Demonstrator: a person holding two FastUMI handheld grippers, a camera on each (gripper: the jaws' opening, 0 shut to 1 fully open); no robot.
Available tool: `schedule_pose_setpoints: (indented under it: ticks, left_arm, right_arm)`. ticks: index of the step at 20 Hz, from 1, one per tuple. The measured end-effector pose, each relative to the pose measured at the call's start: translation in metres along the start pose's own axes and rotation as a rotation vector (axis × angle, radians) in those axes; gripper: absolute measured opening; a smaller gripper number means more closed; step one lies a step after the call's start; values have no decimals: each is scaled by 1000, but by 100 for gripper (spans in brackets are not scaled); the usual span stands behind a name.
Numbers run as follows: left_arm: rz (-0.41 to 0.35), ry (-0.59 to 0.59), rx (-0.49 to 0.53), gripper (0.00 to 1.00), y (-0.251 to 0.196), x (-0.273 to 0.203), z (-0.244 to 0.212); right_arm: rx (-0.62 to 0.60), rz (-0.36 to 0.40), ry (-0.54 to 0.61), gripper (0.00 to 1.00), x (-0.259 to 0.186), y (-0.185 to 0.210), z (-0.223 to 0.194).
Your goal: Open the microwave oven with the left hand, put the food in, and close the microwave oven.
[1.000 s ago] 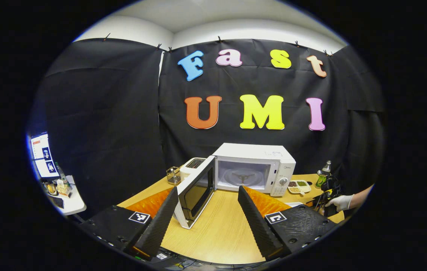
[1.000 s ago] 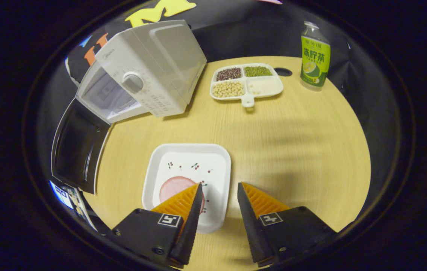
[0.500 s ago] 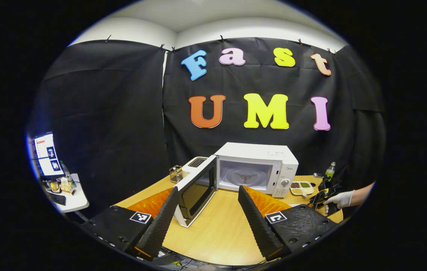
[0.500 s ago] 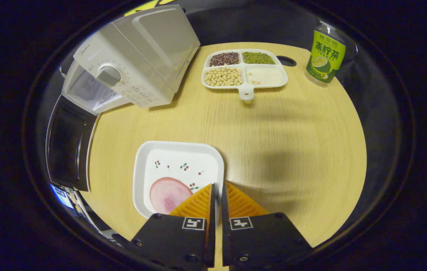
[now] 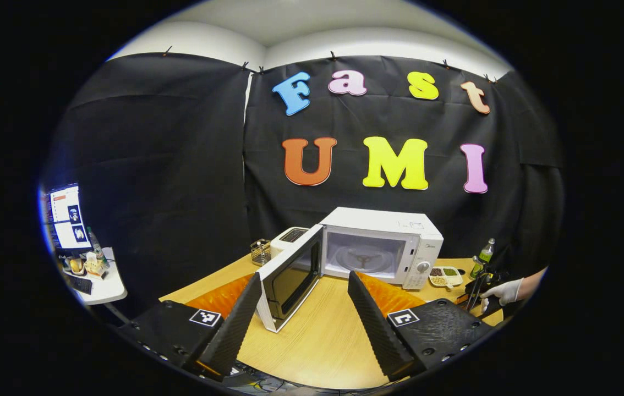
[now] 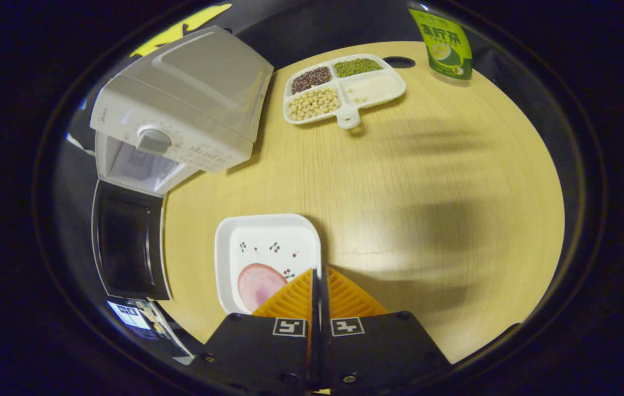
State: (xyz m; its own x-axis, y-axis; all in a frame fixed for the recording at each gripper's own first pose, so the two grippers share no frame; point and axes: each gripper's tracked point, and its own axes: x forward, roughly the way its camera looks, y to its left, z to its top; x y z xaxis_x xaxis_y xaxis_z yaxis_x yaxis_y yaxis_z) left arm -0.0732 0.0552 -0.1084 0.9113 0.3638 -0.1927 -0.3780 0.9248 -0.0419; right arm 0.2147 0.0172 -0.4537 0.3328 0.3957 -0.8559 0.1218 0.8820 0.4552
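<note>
Pinching the near right rim of the white plate (image 6: 268, 250), your right gripper (image 6: 316, 275) has its orange fingers (image 6: 290, 294) drawn together, with only a thin slit left between them where the rim runs in; I judge both fingers are pressing on that rim. The plate sits just ahead and to the left of that gripper, and the pink slice of food (image 6: 258, 279) lies on its near part, almost touching the left finger. Expect the plate to be stiff, smooth and fairly light, but held by one edge it will want to droop away from you, and the slice can slide on the glazed face. Keep it level and move gently; a deeper bite on the rim would steady it.

Farther ahead and to the left stands the microwave oven (image 6: 180, 104), its door (image 6: 127, 239) swung wide and the cavity facing the plate's side of the surface (image 6: 400, 192). Beyond, a divided dish of beans (image 6: 342, 88) and a green bottle (image 6: 443, 41) stand well clear.

Your left gripper (image 5: 301, 289) hangs spread wide and empty, with the open door (image 5: 290, 275) between its fingers in the distance and the microwave oven (image 5: 381, 245) behind it.
</note>
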Motion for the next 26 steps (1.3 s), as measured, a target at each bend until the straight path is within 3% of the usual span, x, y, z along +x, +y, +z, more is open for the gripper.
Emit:
schedule_pose_setpoints:
  ticks: [5, 10, 15, 19, 21, 26]
  left_arm:
    - [-48, 5, 0, 95, 27, 17, 6]
    - [-102, -8, 9, 95, 46, 29, 21]
    - [-132, 0, 46, 95, 70, 34, 28]
    - [-167, 22, 78, 95, 81, 41, 21]
    - [-192, 39, 100, 95, 81, 43, 15]
    - [-239, 34, 81, 95, 76, 53, 14]
  right_arm:
    - [13, 70, -97, 0, -28, 43, 0]
    - [25, 178, -224, 4, -57, 120, 3]
    - [90, 222, -424, 4, -75, 194, 19]
    - [138, 290, -579, 0, -60, 256, 28]
    - [191, 327, -634, 4, -48, 281, 29]
    - [308, 263, -748, 4, -9, 306, 34]
